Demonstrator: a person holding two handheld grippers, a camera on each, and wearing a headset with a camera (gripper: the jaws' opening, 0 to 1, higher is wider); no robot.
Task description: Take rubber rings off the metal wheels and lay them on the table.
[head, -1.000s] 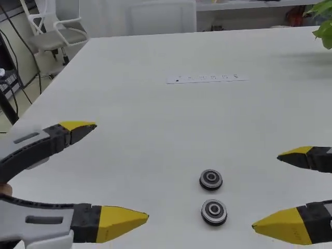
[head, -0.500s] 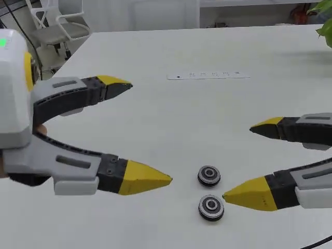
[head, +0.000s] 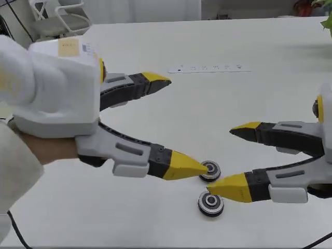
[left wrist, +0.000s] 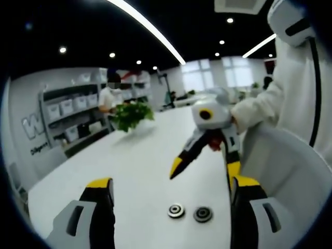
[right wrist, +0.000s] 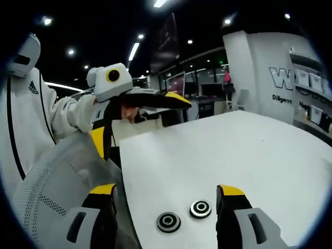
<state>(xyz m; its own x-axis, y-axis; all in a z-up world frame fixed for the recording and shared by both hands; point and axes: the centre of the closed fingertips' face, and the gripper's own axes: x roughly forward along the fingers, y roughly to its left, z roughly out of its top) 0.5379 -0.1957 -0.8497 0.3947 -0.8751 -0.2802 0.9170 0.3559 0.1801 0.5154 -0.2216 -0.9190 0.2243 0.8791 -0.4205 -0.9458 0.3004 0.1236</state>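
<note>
Two metal wheels lie flat on the white table (head: pixel 249 93). The far wheel (head: pixel 210 170) is taken as the reference point. Each wheel has a dark rubber ring (head: pixel 210 212) seated around a bright metal centre. No ring has been removed.

The near wheel (head: pixel 210 203) lies just beside the far wheel, on the person's side of it, and the two do not touch.

The left gripper (head: pixel 185 125) comes in from the left of the far wheel. Its jaws are spread wide and hold nothing. The yellow tip of its lower jaw overlaps the left edge of the far wheel in the head view. Whether it touches cannot be told. Its upper jaw ends well beyond the far wheel, toward the back of the table. In the left gripper view both wheels sit ahead, between that gripper's own jaws.

The right gripper (head: pixel 220 159) comes in from the right of the far wheel. Its jaws are also parted and empty. The tip of its lower jaw sits just right of the gap between the two wheels, and its upper jaw ends to the right of the far wheel and beyond it.

A socket strip (head: pixel 209 68) is set into the table well beyond the far wheel. A white sleeve (head: pixel 15 171) shows to the far left of the wheel.
</note>
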